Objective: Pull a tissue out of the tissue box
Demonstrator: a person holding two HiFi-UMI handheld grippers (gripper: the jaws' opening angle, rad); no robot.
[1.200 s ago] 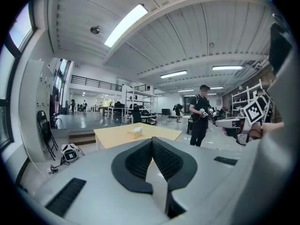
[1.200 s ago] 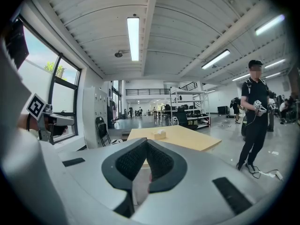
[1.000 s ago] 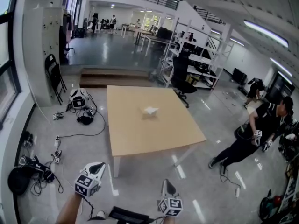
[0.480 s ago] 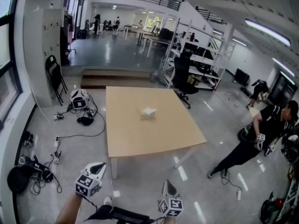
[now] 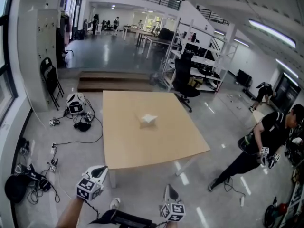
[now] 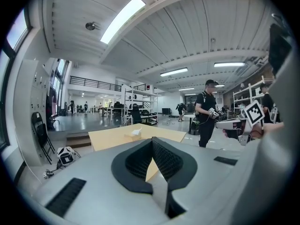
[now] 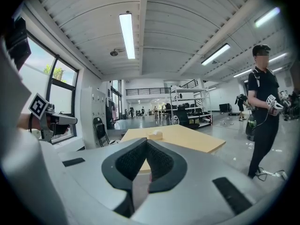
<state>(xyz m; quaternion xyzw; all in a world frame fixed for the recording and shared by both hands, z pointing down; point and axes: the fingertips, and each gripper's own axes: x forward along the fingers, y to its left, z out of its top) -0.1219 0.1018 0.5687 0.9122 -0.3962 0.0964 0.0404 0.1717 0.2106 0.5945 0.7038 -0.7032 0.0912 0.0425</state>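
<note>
A white tissue box (image 5: 147, 119) with a tissue sticking up sits near the middle of a light wooden table (image 5: 142, 148), well ahead of me. It also shows small and far off in the left gripper view as the tissue box (image 6: 136, 132) and in the right gripper view as the tissue box (image 7: 154, 135). My left gripper (image 5: 99, 169) and right gripper (image 5: 169, 188) hang at the bottom of the head view, short of the table's near edge. Both point roughly level at the table. The left gripper (image 6: 152, 139) and right gripper (image 7: 146, 140) are shut with nothing between the pads.
A person in black (image 5: 263, 144) with their own grippers stands on the floor at the right. Bags and cables (image 5: 76, 110) lie on the floor left of the table, by a folding chair (image 5: 47, 77). Behind the table are a low step (image 5: 114, 80), an office chair (image 5: 183, 80) and shelving (image 5: 202, 56).
I have come closer to the table, which now looks larger and nearer. Both grippers keep their place in the view and stay shut. The person at the right has shifted a little.
</note>
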